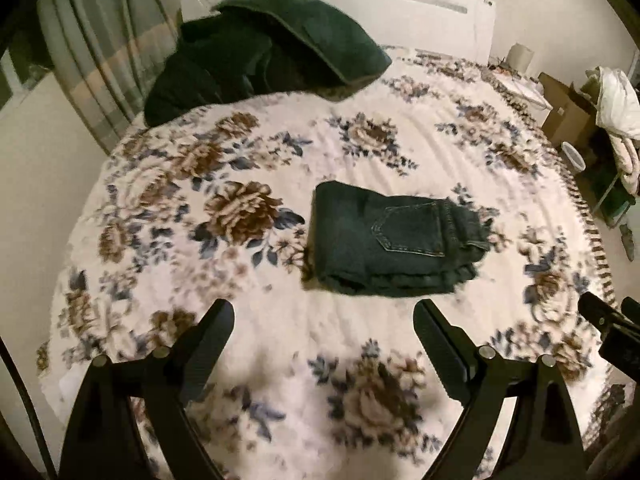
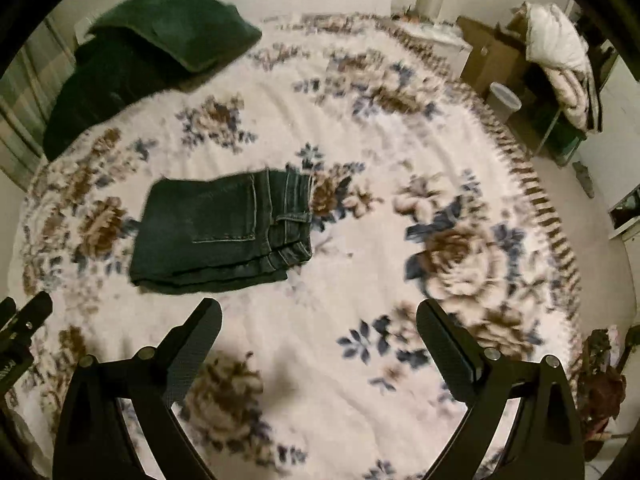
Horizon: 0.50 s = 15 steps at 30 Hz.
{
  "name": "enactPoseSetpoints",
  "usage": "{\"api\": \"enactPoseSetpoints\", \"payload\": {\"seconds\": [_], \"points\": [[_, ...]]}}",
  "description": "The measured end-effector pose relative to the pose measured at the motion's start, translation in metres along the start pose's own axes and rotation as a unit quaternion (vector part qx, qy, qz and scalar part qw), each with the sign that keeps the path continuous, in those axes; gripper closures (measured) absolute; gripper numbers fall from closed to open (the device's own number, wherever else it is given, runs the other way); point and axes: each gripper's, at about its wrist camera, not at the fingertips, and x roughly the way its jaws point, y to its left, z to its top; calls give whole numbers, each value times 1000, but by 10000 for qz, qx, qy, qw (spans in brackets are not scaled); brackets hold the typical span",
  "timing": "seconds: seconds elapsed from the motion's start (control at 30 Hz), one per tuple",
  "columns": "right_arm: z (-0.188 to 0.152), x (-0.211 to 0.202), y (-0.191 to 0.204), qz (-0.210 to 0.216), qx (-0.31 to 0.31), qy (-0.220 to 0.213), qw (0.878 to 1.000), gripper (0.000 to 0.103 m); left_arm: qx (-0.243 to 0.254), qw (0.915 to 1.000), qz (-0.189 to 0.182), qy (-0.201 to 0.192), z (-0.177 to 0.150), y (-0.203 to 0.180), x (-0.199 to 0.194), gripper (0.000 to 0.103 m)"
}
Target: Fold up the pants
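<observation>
Spread across the bed is a white fleece blanket printed with brown and blue flowers (image 1: pixel 248 148), and on it, a little past the middle, lies the pair of dark blue denim pants (image 1: pixel 394 240); it is folded down to a compact, layered rectangle, one stitched back pocket facing up and the waistband edges stacked at the right end; the folding itself looks finished, so what is left, if anything, seems no more than squaring the stack or setting it aside.

Neither tool touches the cloth; the left hand-held gripper (image 1: pixel 324 322) hangs over bare blanket just short of the pants with its jaws spread wide and nothing between them; the right hand-held gripper (image 2: pixel 320 322) does the same, beside and to the right of the bundle, equally empty.

By count: one pair of pants, two hand-held grippers, one blanket; near the white headboard (image 1: pixel 400 4) sits one heap of dark green fabric (image 1: pixel 256 52), perhaps a cover or cushion, though the blur leaves that unsure; off the bed's far side stand one brown cardboard box (image 1: pixel 568 116) and one pale round bin (image 2: pixel 505 98).
</observation>
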Motion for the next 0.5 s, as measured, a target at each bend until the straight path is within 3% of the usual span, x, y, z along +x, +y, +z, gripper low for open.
{"api": "enactPoseSetpoints", "payload": {"seconds": [0.27, 0.5], "points": [[-40, -173, -20, 43, -367, -347, 9987, 3, 11, 9996, -30, -264, -26, -1, -144, 11], [-81, -296, -24, 278, -739, -595, 9951, 3, 207, 9989, -10, -432, -50, -6, -226, 11]]}}
